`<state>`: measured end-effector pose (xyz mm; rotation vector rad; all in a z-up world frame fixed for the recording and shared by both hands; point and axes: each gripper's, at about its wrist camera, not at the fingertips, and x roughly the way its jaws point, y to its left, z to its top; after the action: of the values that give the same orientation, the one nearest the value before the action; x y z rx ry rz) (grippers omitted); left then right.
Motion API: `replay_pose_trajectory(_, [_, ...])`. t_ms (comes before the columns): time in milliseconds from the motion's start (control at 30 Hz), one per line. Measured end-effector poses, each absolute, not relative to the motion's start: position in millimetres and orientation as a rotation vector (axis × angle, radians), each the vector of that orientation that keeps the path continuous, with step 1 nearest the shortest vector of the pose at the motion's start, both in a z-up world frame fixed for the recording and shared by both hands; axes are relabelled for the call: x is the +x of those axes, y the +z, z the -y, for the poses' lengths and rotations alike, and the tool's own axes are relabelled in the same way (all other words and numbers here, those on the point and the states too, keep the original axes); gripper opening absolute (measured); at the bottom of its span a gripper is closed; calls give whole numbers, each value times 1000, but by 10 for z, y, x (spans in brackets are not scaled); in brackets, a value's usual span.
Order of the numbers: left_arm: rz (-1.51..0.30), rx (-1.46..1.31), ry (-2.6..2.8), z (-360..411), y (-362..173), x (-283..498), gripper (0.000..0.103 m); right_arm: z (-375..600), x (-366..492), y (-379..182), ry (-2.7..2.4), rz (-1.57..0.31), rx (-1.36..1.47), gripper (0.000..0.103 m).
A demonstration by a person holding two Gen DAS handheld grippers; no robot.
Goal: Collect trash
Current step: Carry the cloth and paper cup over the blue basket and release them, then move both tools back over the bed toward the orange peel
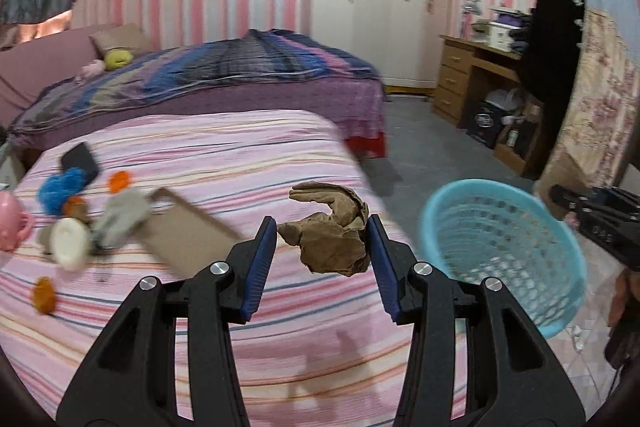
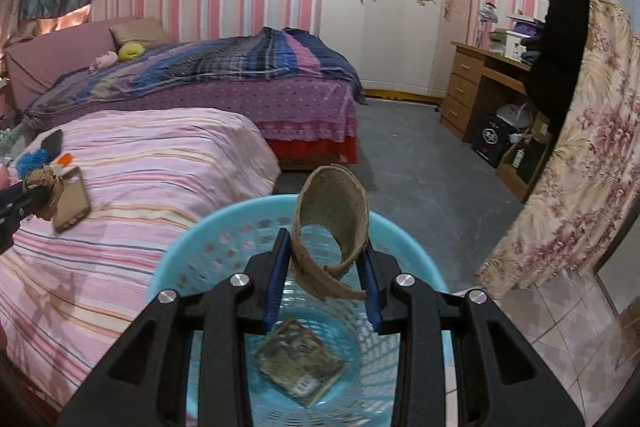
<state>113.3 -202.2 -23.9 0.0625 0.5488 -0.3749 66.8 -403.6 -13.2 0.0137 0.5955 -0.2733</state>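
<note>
My left gripper is shut on a crumpled brown paper wad, held above the pink striped bed. That wad and the left gripper's black fingers also show at the left edge of the right wrist view. My right gripper is shut on a curled strip of brown cardboard, which hangs over the mouth of the light blue mesh basket. The basket stands on the floor beside the bed. A flat printed packet lies at its bottom.
On the bed's left part lie a flat cardboard piece, a blue pom-pom, orange bits, a dark wallet-like thing and a white round object. A second bed, a wooden desk and a floral curtain stand around.
</note>
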Motion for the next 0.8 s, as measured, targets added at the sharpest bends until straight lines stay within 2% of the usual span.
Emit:
replay_pose_trajectory(567, [-572,120,-575,3274,-436,1179,47,4660,529,-330,-339,-674,57,33])
replay_pose_trajectory(633, [-570,124,-580,3295,-428,1197,60,4664,528,-332,-338,-670,55,33])
replay_pose_trajectory(700, [-547,123,-545,3258,-403,1217,84,4677,526,-329,-339,-665,61,33])
replay_pose_trajectory(800, [-533,116,-499,3128,-367,1271,93,4666,531,-342,-339,-661,67,33])
